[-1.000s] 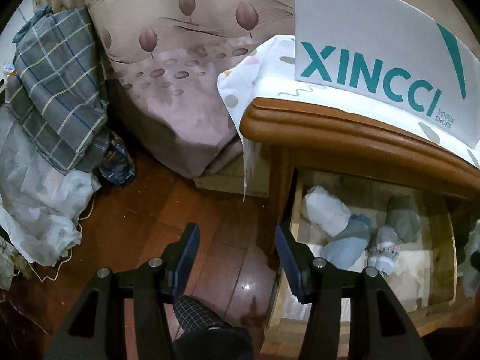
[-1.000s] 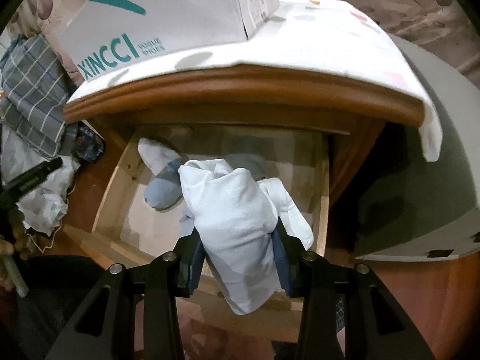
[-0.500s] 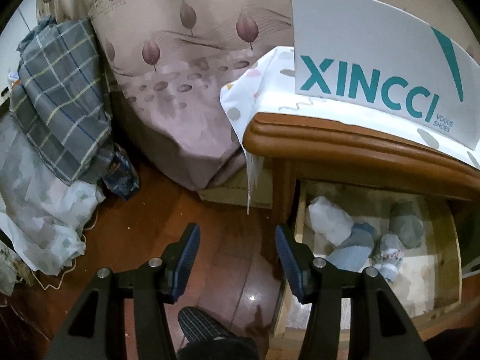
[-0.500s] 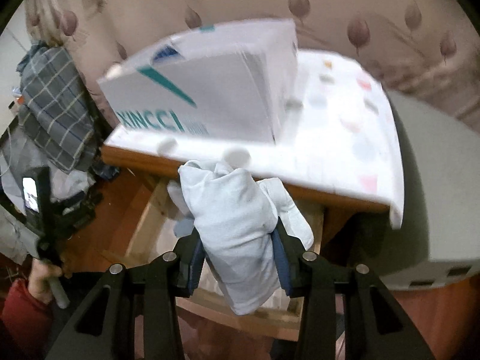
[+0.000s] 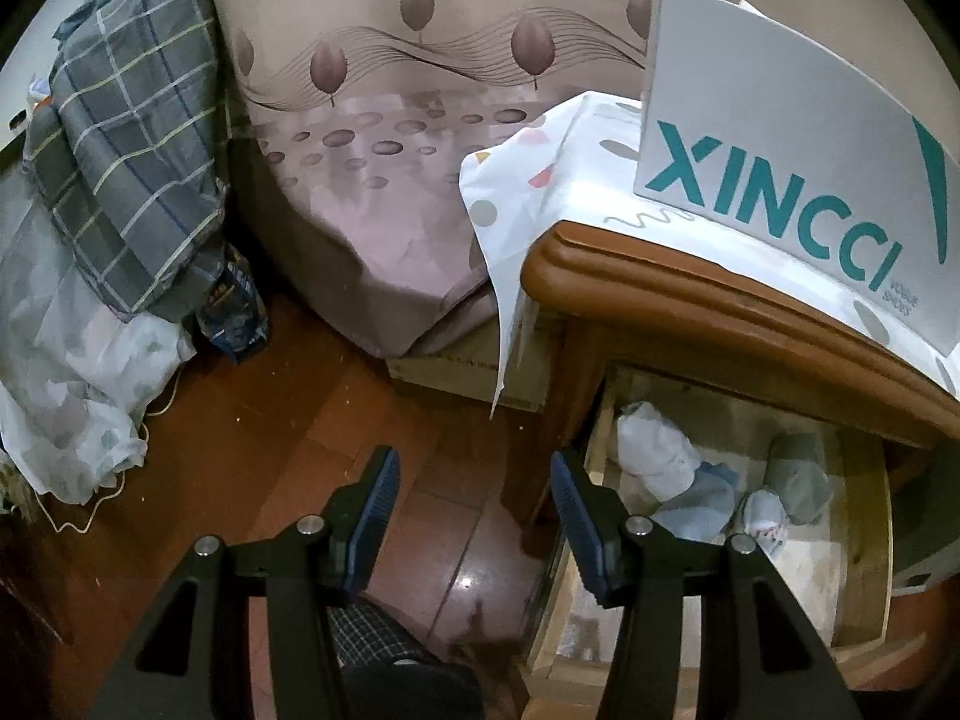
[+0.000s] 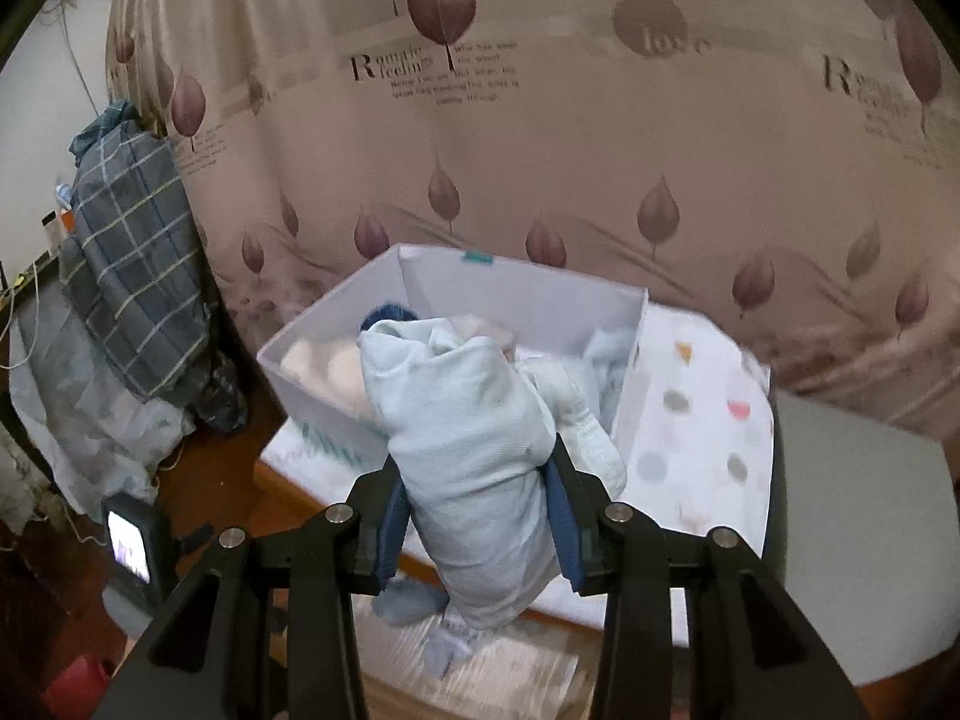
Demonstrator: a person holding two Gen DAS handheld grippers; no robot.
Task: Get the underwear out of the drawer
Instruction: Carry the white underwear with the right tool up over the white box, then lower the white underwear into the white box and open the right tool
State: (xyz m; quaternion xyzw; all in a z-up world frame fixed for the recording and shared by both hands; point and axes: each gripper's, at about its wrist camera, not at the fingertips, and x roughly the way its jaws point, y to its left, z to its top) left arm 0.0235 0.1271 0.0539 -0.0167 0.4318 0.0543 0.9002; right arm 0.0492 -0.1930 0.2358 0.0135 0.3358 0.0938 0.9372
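Left wrist view first: far left of frame, a grey plaid blanket (image 5: 132, 138) is heaped over pale bedding, and a leaf-print curtain (image 5: 420, 138) fills the upper middle. Bottom centre, the left claw (image 5: 474, 516) hangs over the dark wood floor (image 5: 270, 420) with its blue pads well apart and nothing between them. Lower right, the drawer (image 5: 864, 546) stands pulled out under the wooden nightstand (image 5: 660, 300), with a white bundle, a pale blue one and a grey one lying inside. Above it, upper right, a grey shoe box (image 5: 810, 138) lettered XINCCI sits on a dotted white cloth (image 5: 540, 162) spread over the nightstand top.

Now the right wrist view: the plaid blanket is at left again, and a small lit screen (image 6: 129, 546) glows at lower left. Centre frame, the right claw (image 6: 474, 510) is clamped on the underwear (image 6: 468, 450), a pale, rolled-up bundle squeezed between both pads and sticking up in front of the open shoe box, which already has soft pieces in it. To the right lies the dotted cloth, then a grey surface (image 6: 858, 540) at the frame's right edge.
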